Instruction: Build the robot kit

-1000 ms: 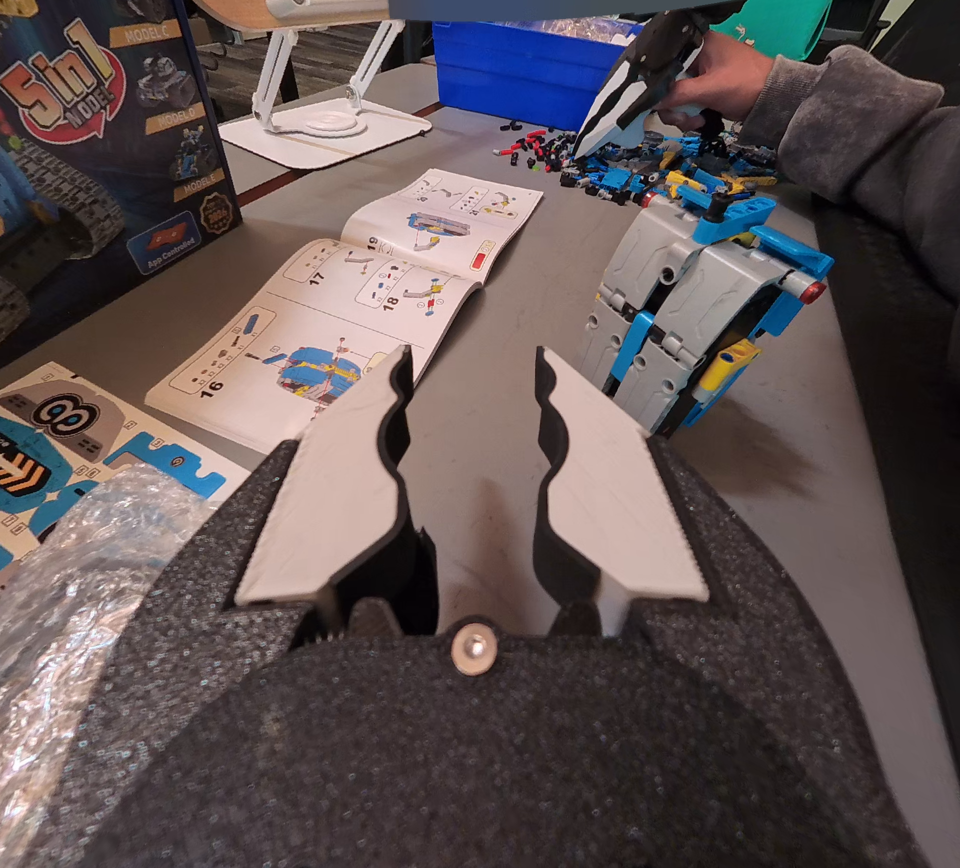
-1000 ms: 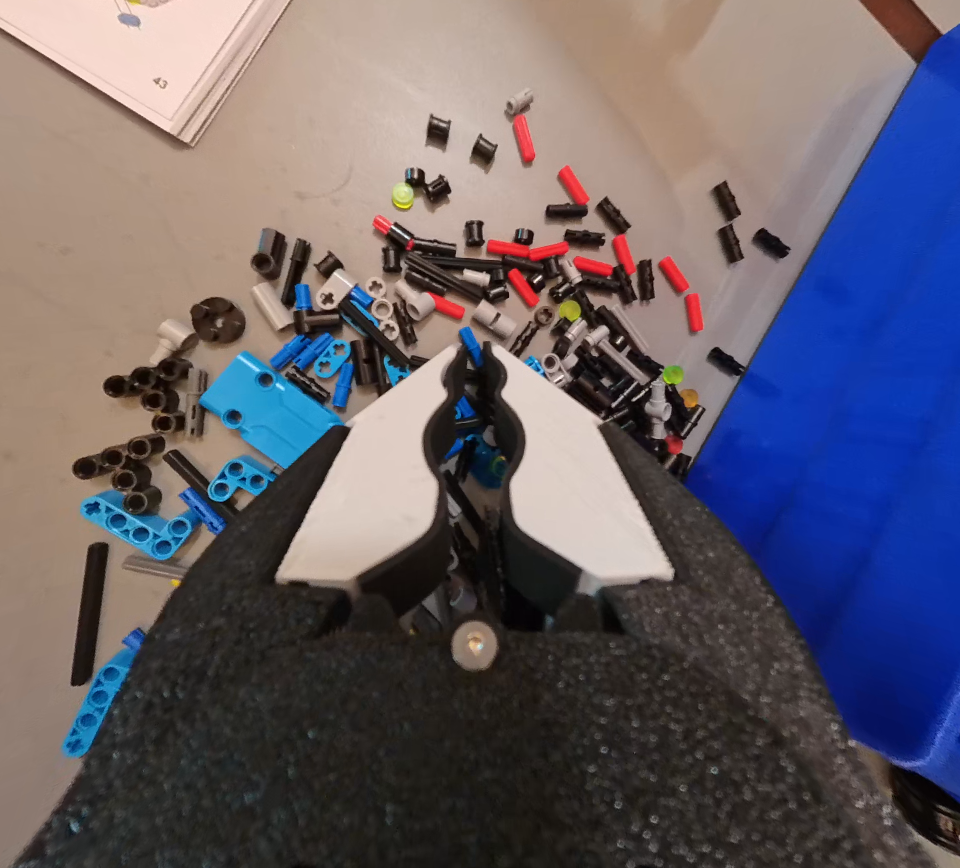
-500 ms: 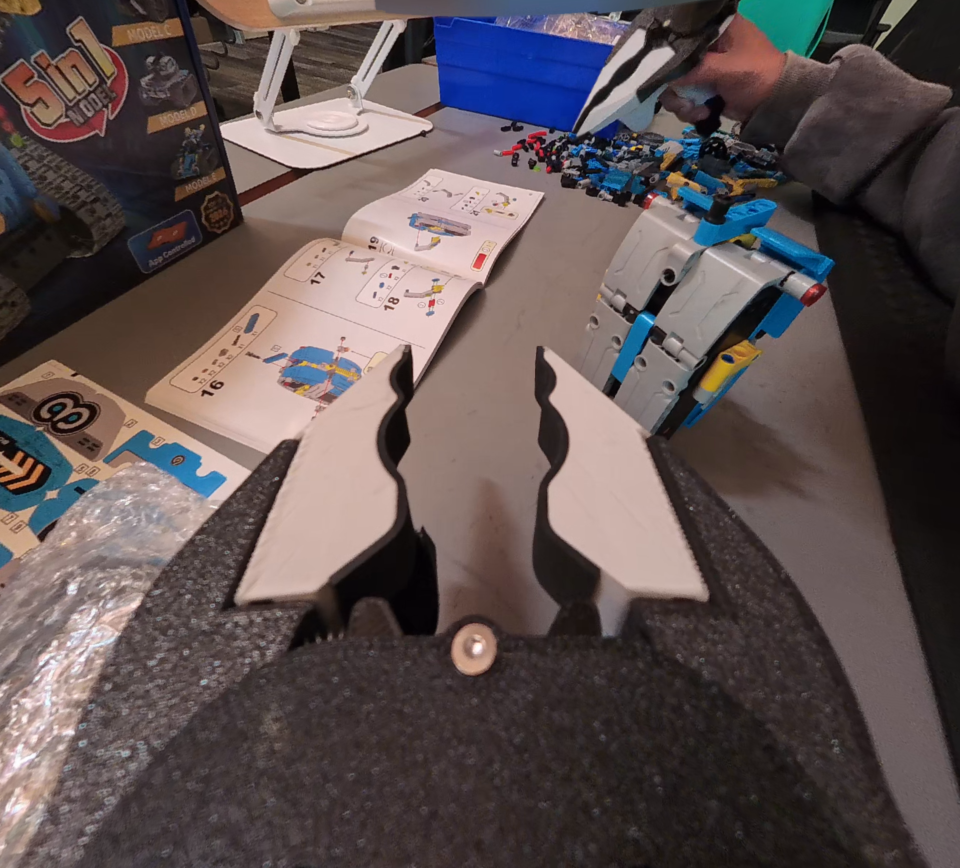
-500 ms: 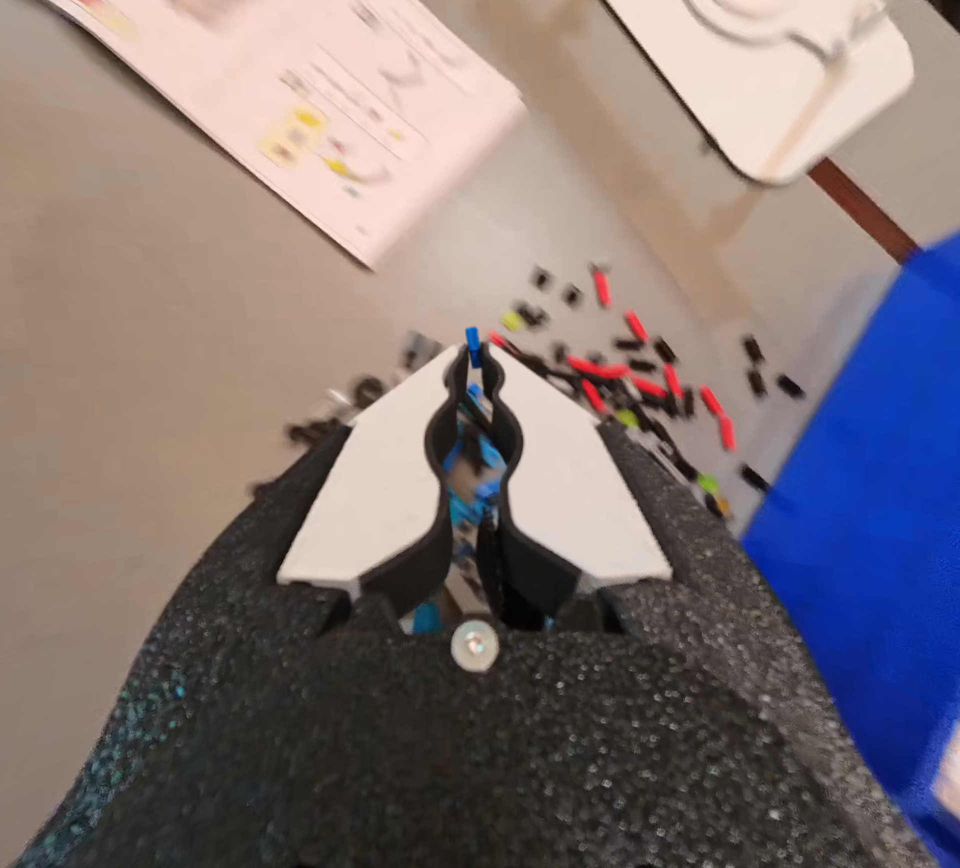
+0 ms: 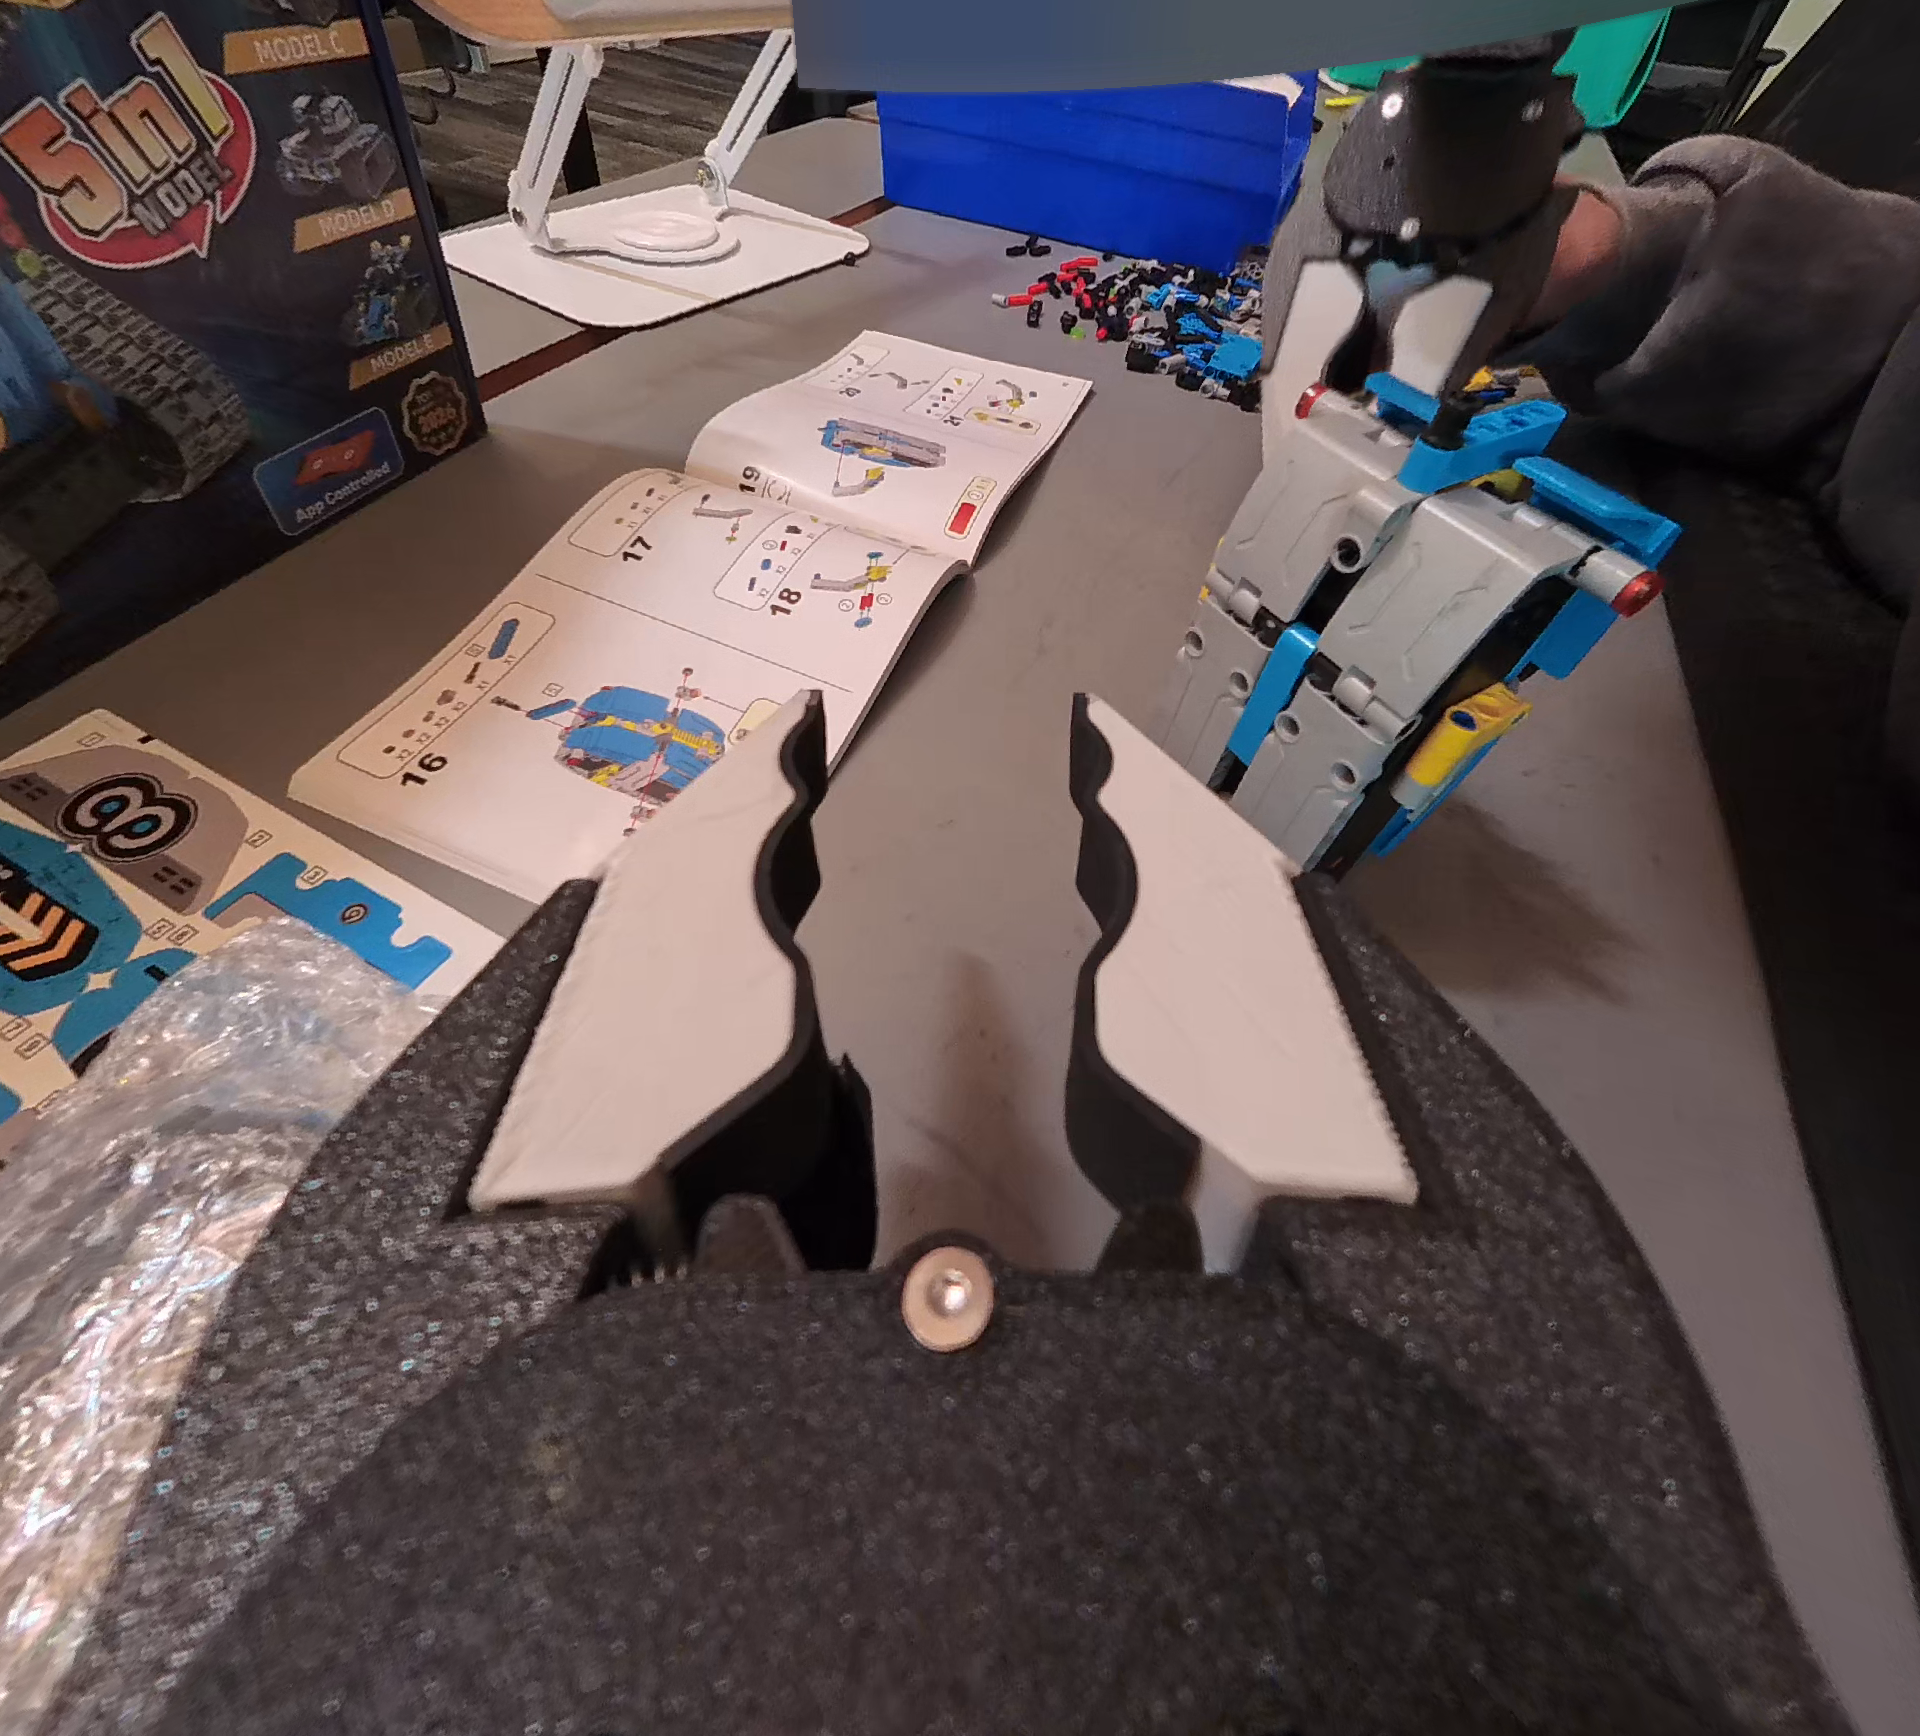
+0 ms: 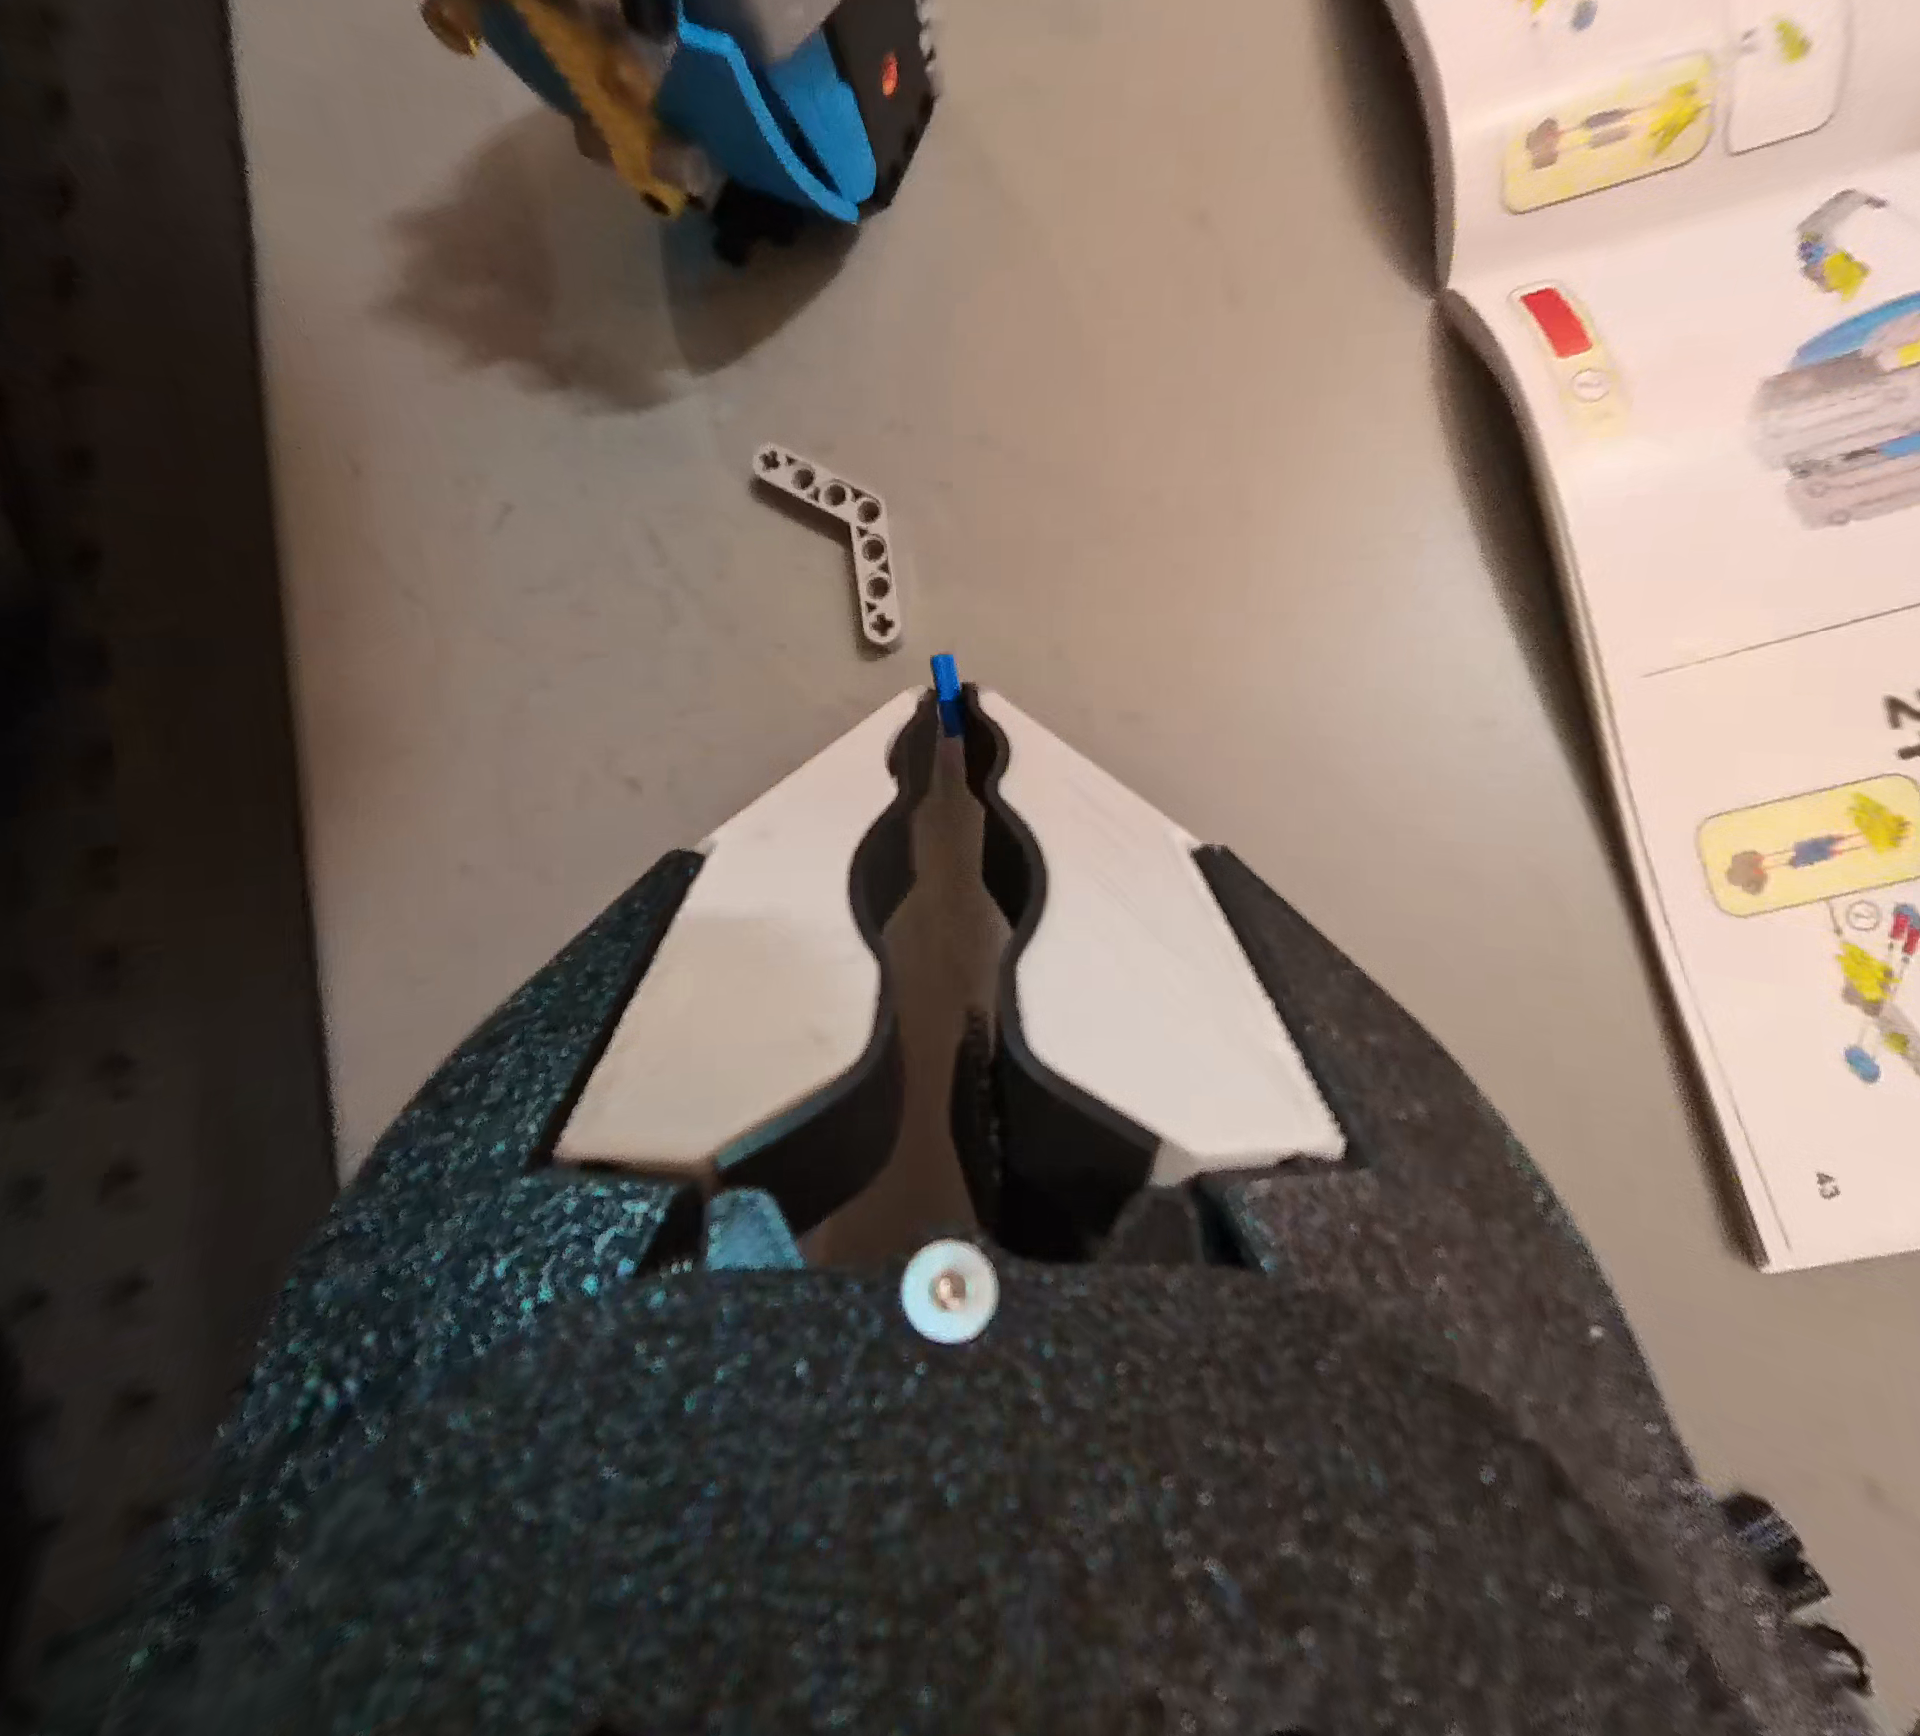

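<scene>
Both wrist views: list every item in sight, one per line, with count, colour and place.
Table: one, grey, under everything.
Brick model: one, grey, blue and yellow, standing right of the booklet.
Instruction booklet: one, white, lying open mid-table.
Loose parts: a pile, black, red and blue, before the bin.
Bin: one, blue, far side.
Angled beam: one, light grey, flat on the table near the model.
Pin: one, blue, in the right gripper's tips.
Product box: one, dark, far left.
Stand: one, white, behind the booklet.
Sticker sheet: one, near left.
Bubble wrap: one, clear, near left.
Left gripper: open, empty.
Right gripper: shut on the pin.
</scene>
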`<state>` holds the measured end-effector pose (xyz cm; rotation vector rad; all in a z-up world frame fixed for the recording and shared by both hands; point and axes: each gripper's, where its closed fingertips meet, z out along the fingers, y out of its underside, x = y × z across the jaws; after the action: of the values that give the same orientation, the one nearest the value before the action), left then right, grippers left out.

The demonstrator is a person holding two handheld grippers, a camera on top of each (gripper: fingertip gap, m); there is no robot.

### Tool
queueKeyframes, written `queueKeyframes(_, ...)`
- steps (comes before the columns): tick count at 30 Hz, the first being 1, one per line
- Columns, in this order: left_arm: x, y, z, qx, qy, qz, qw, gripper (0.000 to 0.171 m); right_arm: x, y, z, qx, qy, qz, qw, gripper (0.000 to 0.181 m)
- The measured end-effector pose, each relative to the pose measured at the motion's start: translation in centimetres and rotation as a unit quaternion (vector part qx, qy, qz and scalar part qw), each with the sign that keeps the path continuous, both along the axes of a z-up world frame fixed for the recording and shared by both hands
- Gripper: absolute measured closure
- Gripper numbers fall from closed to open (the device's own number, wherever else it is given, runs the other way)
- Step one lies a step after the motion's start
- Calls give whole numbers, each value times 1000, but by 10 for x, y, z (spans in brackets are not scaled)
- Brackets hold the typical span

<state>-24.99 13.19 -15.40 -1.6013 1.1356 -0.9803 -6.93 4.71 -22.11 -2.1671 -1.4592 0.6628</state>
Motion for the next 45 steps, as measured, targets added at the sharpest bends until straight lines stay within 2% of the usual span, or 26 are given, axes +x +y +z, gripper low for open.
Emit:
queueKeyframes(2,0,0,0,-1,0,0,1000,125,1,0,-10,1,-26,3,1000,177)
queueKeyframes(9,0,0,0,-1,-1,0,1000,125,3,0,-10,2,-16,-3,1000,174)
queueKeyframes(11,0,0,0,0,-1,-1,1000,125,10,6,-5,16,-19,-19,1000,163)
queueKeyframes(13,0,0,0,-1,0,-1,1000,125,22,17,15,30,16,-53,998,163)
queueKeyframes(15,0,0,0,-2,-1,-1,1000,125,50,44,38,66,44,-133,988,165)
queueKeyframes(17,0,0,0,-4,0,-1,1000,125,102,87,53,106,58,-264,957,173)
queueKeyframes(18,0,0,-1,-4,1,-1,1000,125,130,104,55,107,57,-324,938,170)
queueKeyframes(20,0,0,-1,-4,1,-1,1000,125,184,133,57,104,46,-441,890,155)
queueKeyframes(22,0,0,0,0,1,-1,1000,125,217,150,53,104,32,-499,860,161)
queueKeyframes(24,0,-1,0,4,2,-2,1000,125,242,159,33,79,-12,-550,831,160)
queueKeyframes(27,1,-2,-1,7,4,-3,1000,125,241,165,8,30,-44,-547,835,160)
queueKeyframes(30,0,-2,0,9,2,-4,1000,125,242,173,-5,33,-85,-541,836,164)
queueKeyframes(34,0,-3,0,10,2,-5,1000,125,242,173,-9,31,-101,-538,836,168)
queueKeyframes(40,0,-2,1,7,0,-4,1000,125,238,169,-10,21,-85,-535,840,169)
queueKeyframes(42,0,-2,0,7,1,-4,1000,125,237,168,-11,16,-80,-532,843,176)
queueKeyframes(45,0,-3,0,9,1,-4,1000,125,235,166,-10,14,-77,-527,846,177)
